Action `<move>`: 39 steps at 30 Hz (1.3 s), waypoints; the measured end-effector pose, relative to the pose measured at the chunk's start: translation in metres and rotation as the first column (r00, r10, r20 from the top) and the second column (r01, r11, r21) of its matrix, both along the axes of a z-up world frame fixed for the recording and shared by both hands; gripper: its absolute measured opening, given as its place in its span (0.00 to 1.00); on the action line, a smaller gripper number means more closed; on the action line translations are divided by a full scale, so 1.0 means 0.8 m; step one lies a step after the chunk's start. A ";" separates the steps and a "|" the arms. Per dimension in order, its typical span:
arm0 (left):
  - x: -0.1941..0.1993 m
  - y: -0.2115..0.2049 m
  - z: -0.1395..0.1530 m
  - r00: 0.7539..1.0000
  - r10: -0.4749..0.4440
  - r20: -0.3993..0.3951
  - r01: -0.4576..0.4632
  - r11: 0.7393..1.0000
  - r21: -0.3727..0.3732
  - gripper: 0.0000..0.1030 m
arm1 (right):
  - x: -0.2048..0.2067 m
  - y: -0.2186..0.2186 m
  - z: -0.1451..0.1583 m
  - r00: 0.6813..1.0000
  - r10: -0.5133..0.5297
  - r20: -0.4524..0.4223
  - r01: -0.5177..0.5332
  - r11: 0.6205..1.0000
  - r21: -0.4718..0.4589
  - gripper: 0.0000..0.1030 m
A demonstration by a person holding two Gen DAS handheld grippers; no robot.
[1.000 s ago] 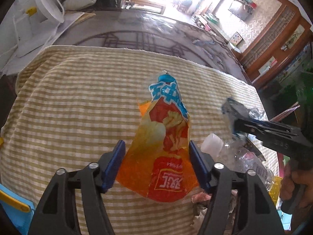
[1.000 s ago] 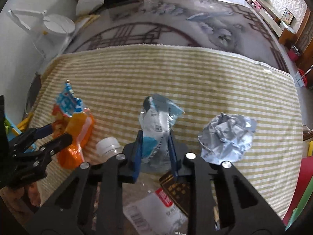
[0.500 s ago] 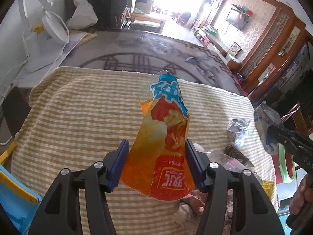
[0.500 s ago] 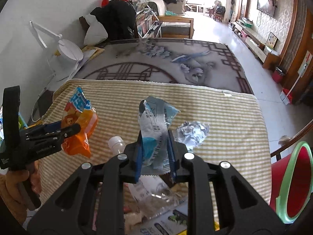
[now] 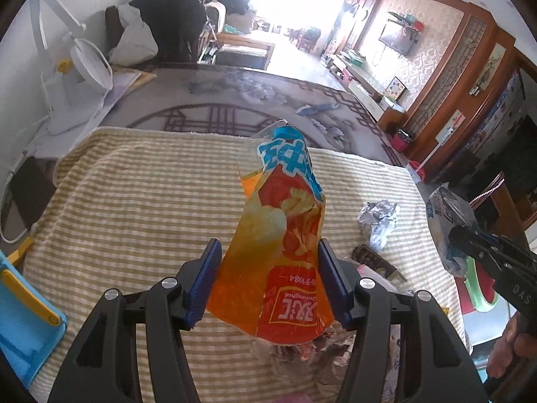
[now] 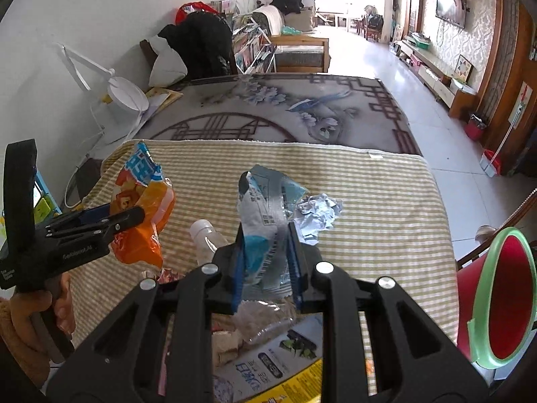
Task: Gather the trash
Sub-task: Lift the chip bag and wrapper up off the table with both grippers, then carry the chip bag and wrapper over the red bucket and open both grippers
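Note:
My left gripper (image 5: 268, 278) is shut on an orange and blue chip bag (image 5: 282, 235) and holds it above the striped cloth (image 5: 134, 208). It also shows at the left of the right wrist view (image 6: 134, 216) with the chip bag (image 6: 144, 208). My right gripper (image 6: 265, 262) is shut on a blue and white wrapper (image 6: 261, 215), lifted off the cloth. The right gripper shows at the right edge of the left wrist view (image 5: 463, 231) with the wrapper (image 5: 446, 215). A crumpled foil ball (image 6: 319, 215) and a clear plastic bottle (image 6: 208, 238) lie on the cloth (image 6: 386, 201).
A red bin with a green rim (image 6: 503, 295) stands low at the right beside the table. More wrappers and a printed packet (image 6: 278, 359) lie near the front edge. A white fan (image 6: 124, 94) stands at the back left. A blue object (image 5: 23, 305) is at the left.
Both grippers have risen away from the cloth with their wrappers held; the cloth and remaining litter look farther below. The red bin has come into the right wrist view.

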State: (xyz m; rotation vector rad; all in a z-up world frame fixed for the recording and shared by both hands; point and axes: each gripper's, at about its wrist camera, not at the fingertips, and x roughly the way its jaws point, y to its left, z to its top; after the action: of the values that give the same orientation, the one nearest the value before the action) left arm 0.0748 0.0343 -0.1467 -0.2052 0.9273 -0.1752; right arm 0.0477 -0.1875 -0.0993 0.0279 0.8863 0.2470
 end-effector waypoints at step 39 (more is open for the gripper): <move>-0.084 -0.249 0.115 0.983 -0.091 0.161 0.075 0.992 0.102 0.54 | -0.058 -0.235 0.035 0.990 -0.095 0.109 0.088 0.994 0.066 0.22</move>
State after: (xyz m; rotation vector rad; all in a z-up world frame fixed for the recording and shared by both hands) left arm 0.0078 -0.1653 -0.0549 -0.0625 0.7771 -0.2210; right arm 0.0014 -0.3752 -0.0715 0.1104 0.7635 0.1884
